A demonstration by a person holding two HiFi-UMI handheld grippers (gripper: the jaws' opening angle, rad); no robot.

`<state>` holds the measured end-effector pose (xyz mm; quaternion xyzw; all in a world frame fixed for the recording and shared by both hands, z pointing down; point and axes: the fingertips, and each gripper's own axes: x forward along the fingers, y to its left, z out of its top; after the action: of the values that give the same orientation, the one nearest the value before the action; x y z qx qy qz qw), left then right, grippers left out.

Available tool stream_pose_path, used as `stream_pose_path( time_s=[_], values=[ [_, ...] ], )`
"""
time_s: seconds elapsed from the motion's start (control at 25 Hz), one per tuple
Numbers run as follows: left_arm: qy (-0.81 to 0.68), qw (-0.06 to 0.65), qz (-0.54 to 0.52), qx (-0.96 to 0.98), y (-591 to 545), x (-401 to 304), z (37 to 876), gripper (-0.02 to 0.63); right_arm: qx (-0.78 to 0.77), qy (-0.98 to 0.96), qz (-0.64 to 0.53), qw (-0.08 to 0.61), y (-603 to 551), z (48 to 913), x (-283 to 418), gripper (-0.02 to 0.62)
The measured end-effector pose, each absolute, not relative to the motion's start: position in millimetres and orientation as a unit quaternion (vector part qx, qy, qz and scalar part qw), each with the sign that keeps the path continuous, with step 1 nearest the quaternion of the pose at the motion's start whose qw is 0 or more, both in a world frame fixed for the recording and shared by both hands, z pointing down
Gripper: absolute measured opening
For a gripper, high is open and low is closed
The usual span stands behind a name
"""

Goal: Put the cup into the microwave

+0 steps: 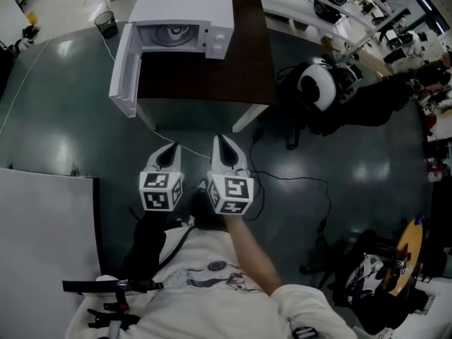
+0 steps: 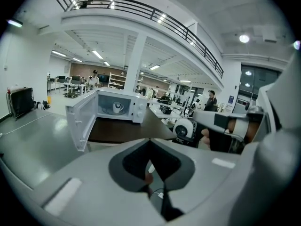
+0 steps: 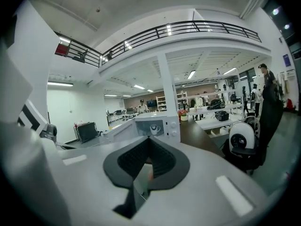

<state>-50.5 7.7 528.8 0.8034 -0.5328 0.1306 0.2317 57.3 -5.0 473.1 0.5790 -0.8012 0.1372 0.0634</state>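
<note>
Find the cup (image 2: 117, 108) standing upright inside the microwave (image 1: 212, 13), in plain sight through the open front. Note the door (image 1: 126, 69) swung right out to the left, hanging past the edge of the dark worktop (image 1: 240, 76). See the left claw (image 1: 172, 149) and right claw (image 1: 222, 141) side by side, well short of the worktop, each pinched shut with nothing between the jaws.

Judge the placing as done, with probably only the door left to close. For that, bring the left claw round the outer face of the door, keep it shut and use its blunt tip as a pusher. Press near the free edge, not the hinge. Swing in one smooth arc and ease off near the latch, to avoid sliding the microwave or tipping the cup. Hold the right claw clear of the opening.
</note>
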Motion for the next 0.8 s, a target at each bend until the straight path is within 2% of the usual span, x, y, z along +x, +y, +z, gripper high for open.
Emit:
stream_pose_path(
  time_s=[0.4,0.8],
  values=[
    [-0.532,0.250,0.129,0.798,111.4,-82.7,542.7,-0.003,0.583,-0.796,0.141,0.078,95.2,477.9,33.3,0.000],
    [-0.537,0.236,0.121,0.801,138.0,-70.8,535.8,-0.003,0.582,-0.802,0.116,0.066,128.9,462.0,46.0,0.000]
  ],
)
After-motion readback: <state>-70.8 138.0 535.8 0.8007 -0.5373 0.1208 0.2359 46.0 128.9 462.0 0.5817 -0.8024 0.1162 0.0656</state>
